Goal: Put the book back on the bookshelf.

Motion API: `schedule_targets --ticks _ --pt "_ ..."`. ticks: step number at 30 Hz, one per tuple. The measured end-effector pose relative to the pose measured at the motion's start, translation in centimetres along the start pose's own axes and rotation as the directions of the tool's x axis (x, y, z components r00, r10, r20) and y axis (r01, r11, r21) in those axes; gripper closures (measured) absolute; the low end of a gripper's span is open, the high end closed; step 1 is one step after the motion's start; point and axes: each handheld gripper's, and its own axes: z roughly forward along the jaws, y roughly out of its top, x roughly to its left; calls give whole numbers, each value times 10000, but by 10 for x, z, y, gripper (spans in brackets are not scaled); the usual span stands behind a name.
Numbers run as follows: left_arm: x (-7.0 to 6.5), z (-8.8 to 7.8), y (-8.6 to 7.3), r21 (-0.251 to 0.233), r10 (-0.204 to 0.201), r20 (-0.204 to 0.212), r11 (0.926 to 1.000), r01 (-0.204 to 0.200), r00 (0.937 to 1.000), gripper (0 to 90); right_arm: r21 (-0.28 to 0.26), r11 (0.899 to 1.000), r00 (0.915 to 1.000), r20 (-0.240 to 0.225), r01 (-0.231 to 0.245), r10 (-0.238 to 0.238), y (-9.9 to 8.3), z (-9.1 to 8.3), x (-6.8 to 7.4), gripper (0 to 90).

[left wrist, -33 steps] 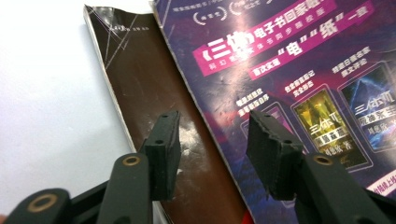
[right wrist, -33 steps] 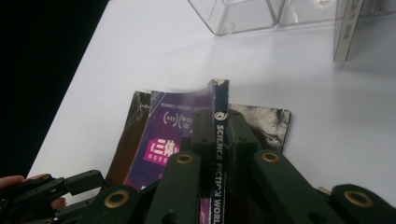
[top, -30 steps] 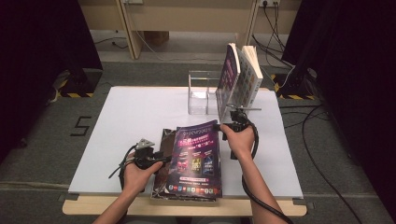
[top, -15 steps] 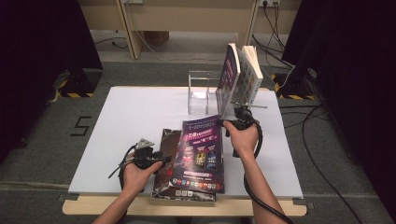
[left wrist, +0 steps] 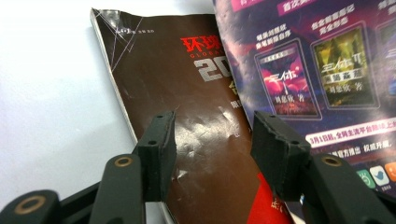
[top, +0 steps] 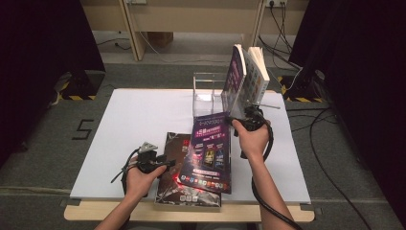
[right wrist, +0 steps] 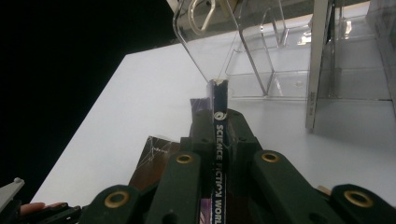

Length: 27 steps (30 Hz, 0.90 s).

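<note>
Right gripper (top: 238, 122) pinches the purple magazine (top: 209, 151) by its far edge, lifted at the back. It overlaps a brown magazine (top: 175, 163) near the table's (top: 134, 120) front edge, left gripper (top: 160, 162) alongside.

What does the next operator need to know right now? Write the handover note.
Right gripper: shut on the spine of the purple magazine, holding its far end raised off the table while its near end rests on the brown magazine.
Left gripper: its jaws have just been opening; they stand apart over the brown magazine's cover, gripping nothing.
Clear rack: at the far edge of the table, with two books standing in its right side and free slots on its left.
Done: purple magazine gripped and partly lifted.
Left: probably stand it in the rack, then pick up the brown magazine.
</note>
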Motion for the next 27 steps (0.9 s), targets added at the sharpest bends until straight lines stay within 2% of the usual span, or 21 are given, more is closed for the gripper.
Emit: schedule_targets --ticks 13,14,16,27 --pt "1 0 1 -66 -76 15 9999 77 10000 494 -506 9987 10000 -14 -33 32 6 -11 3 845" --pt "1 0 1 -69 -54 16 10000 55 10000 493 -568 9983 9999 12 129 -128 7 -11 2 845" --pt "1 -1 1 -66 -33 -1 10000 33 10000 494 -634 9980 10000 16 64 -63 7 -12 3 845" --pt "2 -1 2 -63 -63 -38 10000 63 10000 494 -1124 9930 9991 262 360 -332 13 -18 6 846"
